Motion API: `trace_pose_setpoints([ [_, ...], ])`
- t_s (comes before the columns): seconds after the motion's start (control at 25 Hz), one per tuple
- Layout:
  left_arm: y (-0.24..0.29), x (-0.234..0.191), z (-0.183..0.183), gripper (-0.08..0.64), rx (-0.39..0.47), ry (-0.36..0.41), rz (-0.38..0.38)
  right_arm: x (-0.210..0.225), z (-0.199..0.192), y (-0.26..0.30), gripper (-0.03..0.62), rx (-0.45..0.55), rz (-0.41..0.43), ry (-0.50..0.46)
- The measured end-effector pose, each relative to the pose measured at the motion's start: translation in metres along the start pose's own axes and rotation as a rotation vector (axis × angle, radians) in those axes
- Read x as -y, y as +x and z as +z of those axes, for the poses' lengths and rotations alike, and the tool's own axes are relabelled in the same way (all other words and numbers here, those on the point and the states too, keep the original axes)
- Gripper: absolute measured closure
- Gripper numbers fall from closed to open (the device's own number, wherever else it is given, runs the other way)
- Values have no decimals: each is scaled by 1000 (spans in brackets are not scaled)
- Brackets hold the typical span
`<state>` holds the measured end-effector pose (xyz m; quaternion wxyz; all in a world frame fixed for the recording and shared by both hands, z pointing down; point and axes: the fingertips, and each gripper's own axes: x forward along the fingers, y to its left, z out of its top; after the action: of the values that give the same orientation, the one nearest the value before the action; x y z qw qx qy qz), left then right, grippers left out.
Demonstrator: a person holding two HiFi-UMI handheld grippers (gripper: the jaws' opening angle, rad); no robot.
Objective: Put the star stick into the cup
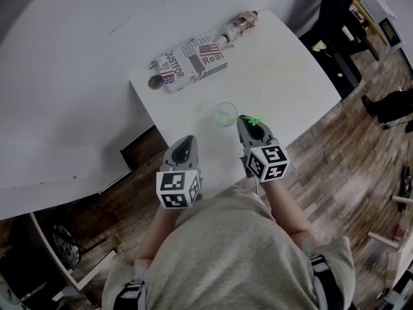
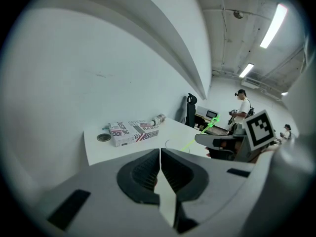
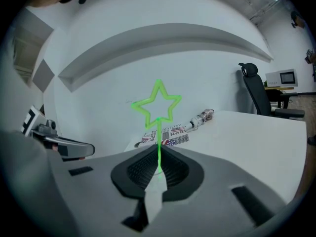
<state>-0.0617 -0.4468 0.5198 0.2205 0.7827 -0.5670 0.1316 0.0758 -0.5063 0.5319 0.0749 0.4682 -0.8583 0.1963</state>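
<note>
Right hand-held gripper (image 3: 159, 152): clamped on star stick (image 3: 158, 108), star uppermost, probably so the shaft can drop in.
Left hand-held gripper (image 2: 160, 157): jaws together, empty, alongside.
Cup (image 1: 225, 113): just ahead-left of the right tips, on bench (image 1: 290, 76).
Beyond: printed box (image 1: 192, 62), apparently a bottle (image 1: 240, 23); neither obstructs.

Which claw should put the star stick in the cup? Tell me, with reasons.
Right. The right claw grips the star stick close beside the cup; the left claw is shut, empty and farther back.
</note>
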Motion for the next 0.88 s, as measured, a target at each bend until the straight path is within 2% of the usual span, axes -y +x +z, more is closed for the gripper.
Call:
trace_pose_setpoints([
  [0.56,2,11,-2,551,-2,8,-28,17,-14,-6,563,-43,-55,-7],
  [0.88,-9,6,-4,551,1,6,-22,11,-22,-9,549,-64,-69,-11],
])
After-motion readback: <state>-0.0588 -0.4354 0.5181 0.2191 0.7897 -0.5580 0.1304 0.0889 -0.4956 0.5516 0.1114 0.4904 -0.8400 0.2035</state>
